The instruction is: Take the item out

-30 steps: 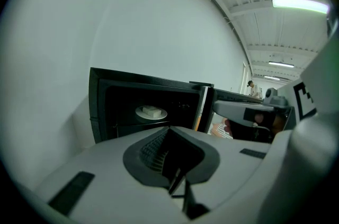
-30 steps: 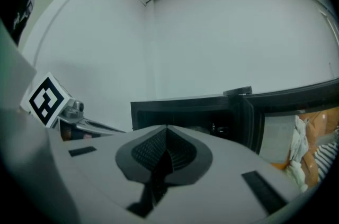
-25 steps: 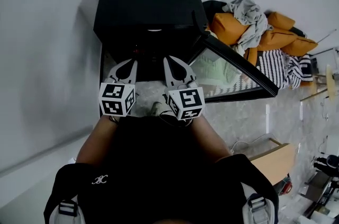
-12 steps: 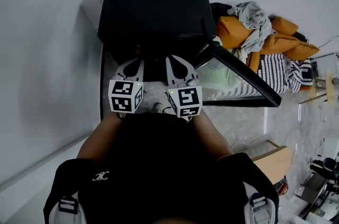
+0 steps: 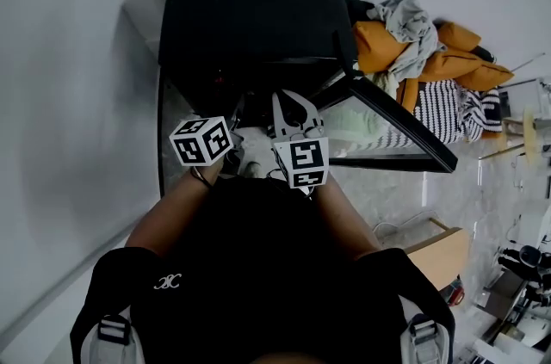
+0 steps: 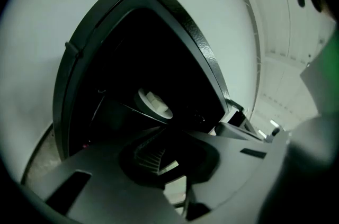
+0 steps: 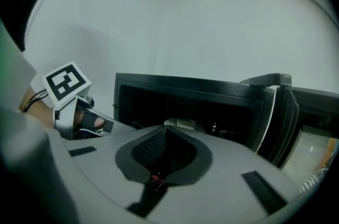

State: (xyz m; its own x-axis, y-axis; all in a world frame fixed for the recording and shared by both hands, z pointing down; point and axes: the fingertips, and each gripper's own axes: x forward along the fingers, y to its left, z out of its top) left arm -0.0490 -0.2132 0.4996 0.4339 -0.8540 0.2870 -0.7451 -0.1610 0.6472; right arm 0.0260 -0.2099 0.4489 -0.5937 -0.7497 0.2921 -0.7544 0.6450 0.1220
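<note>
Differs from a second ago mostly at the left gripper: lies rolled onto its side now, turning a corner and two faces of its marker cube to the head view in place of one flat face, and sits somewhat lower. Holds nearly the same attitude at the right gripper, merely dropped a little in front of the opening. Keeps both pairs of jaws pressed together on nothing, as seen along each gripper's own view. Leaves the black oven unchanged, with its glass door swung wide to the right of the opening and the cavity free to reach. Amounts, by judgement, to lining up for the reach rather than to any part of the taking out: grips nothing yet, and calls for parting the jaws before any hold. Finds the thing to take out, a pale round item, perhaps a small dish with something white in it, inside the dark cavity on what looks like a thin rack, roughly midway between the side walls and back from the front edge of the opening. Places it straight beyond the closed tips of the left gripper, well apart from them. Shows the pale round item again just past the shut tips in the right gripper view, low in the cavity and likewise out of touch. Suggests the left gripper as the better aimed of the two, without settling which does the taking.
</note>
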